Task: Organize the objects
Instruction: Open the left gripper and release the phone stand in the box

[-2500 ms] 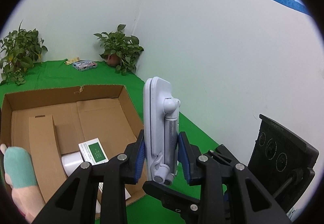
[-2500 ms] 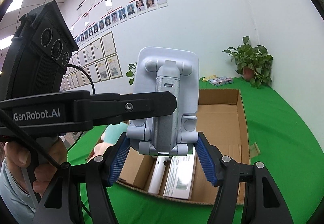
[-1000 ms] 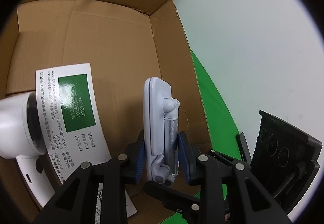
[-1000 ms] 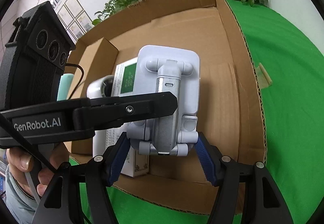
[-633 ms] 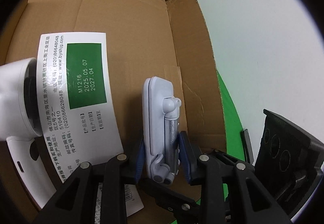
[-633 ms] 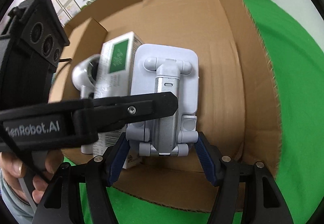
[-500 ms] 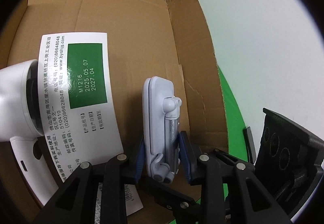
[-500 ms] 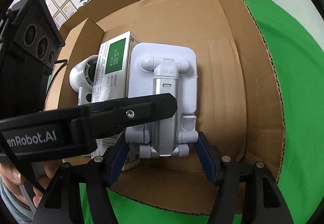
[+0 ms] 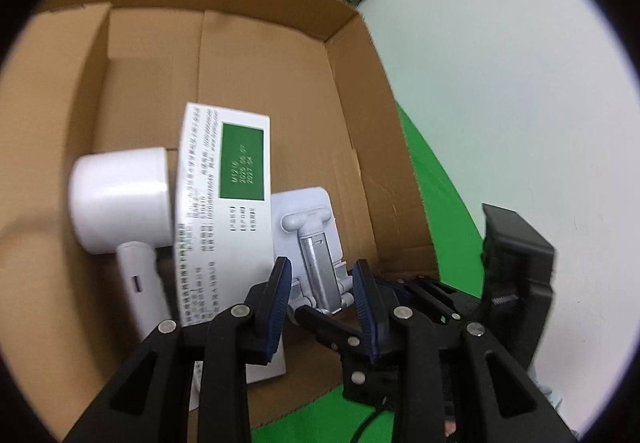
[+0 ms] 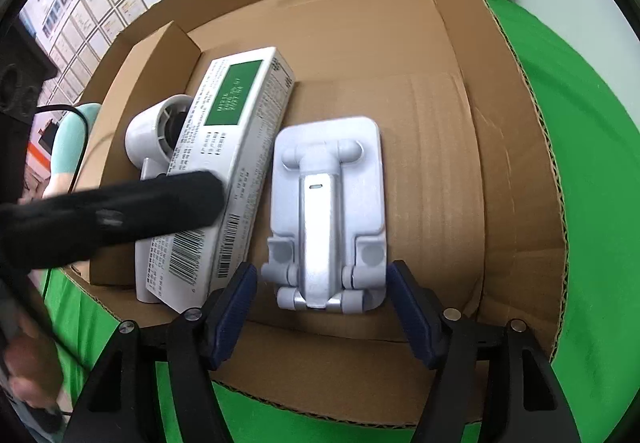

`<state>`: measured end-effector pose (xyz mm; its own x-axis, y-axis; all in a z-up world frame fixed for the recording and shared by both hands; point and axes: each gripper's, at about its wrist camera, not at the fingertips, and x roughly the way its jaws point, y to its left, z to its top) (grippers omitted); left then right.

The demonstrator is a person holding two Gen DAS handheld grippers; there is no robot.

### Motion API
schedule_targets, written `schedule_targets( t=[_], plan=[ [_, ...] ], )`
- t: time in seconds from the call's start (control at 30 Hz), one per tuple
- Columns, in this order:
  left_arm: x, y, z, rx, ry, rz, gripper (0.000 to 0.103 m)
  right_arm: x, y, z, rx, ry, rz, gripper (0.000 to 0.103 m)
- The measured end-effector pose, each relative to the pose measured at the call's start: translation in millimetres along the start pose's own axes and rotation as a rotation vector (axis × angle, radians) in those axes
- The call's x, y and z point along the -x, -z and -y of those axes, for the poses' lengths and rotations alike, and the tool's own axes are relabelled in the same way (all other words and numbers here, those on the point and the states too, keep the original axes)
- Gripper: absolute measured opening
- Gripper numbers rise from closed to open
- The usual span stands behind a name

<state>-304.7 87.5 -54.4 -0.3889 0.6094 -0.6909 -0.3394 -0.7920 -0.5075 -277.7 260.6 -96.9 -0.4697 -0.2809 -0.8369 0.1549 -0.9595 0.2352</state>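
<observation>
Stand: the pale grey folded plastic phone stand [image 10: 328, 219] lies flat on the floor of the brown cardboard box [image 10: 516, 203], just beside the long white carton with a green label [image 10: 224, 171].
Right claw [image 10: 320, 307]: released, jaws just widened, pads clear of the stand.
Left claw [image 9: 322, 303]: nothing gripped; its jaws show a gap, so I cannot tell whether it is clenched.
Neighbour: white hair dryer [image 9: 120, 203], left of the carton.

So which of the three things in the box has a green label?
The long white carton, lying between the hair dryer and the phone stand; those two are plain.
</observation>
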Motion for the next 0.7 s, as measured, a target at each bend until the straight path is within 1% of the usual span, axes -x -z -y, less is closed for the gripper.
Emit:
schedule_targets(
  t=[0.1,0.2,0.23,0.27,0.33,0.37,0.4,0.43,0.5,0.53,0.57,0.63,0.7],
  plan=[
    [23,4,-2,-0.031,-0.033,0.048,0.031,1,-3,1,-0.002,-0.007,0.016,0.066],
    [38,9,-1,-0.044,-0.071,0.079,0.031,4,-4,2,-0.018,-0.007,0.045,0.066],
    [38,9,-2,-0.044,-0.082,0.084,0.031,9,-5,2,-0.025,-0.011,0.067,0.066],
    [42,0,-11,-0.044,-0.096,0.091,0.031,8,-9,0,-0.03,-0.019,0.085,0.066],
    [57,9,-14,-0.052,-0.134,0.126,0.031,17,-11,-4,-0.034,-0.055,0.119,0.066],
    [57,3,-24,-0.051,-0.143,0.137,0.031,22,-13,-8,-0.027,-0.08,0.13,0.066],
    [65,7,-27,-0.048,-0.161,0.158,0.031,24,-16,-14,-0.016,-0.095,0.132,0.067],
    [68,5,-30,-0.047,-0.176,0.173,0.031,25,-17,-19,-0.001,-0.109,0.129,0.071],
    [84,15,-33,-0.057,-0.217,0.218,0.031,22,-19,-37,0.035,-0.121,0.112,0.08],
    [99,23,-37,-0.06,-0.229,0.231,0.031,16,-20,-50,0.057,-0.11,0.106,0.087],
    [103,28,-40,-0.06,-0.241,0.24,0.031,10,-20,-61,0.081,-0.085,0.1,0.09],
    [118,42,-43,-0.058,-0.267,0.247,0.031,-5,-23,-78,0.093,-0.045,0.087,0.091],
    [126,50,-49,-0.053,-0.285,0.254,0.031,-16,-25,-84,0.076,-0.023,0.067,0.091]
  ],
)
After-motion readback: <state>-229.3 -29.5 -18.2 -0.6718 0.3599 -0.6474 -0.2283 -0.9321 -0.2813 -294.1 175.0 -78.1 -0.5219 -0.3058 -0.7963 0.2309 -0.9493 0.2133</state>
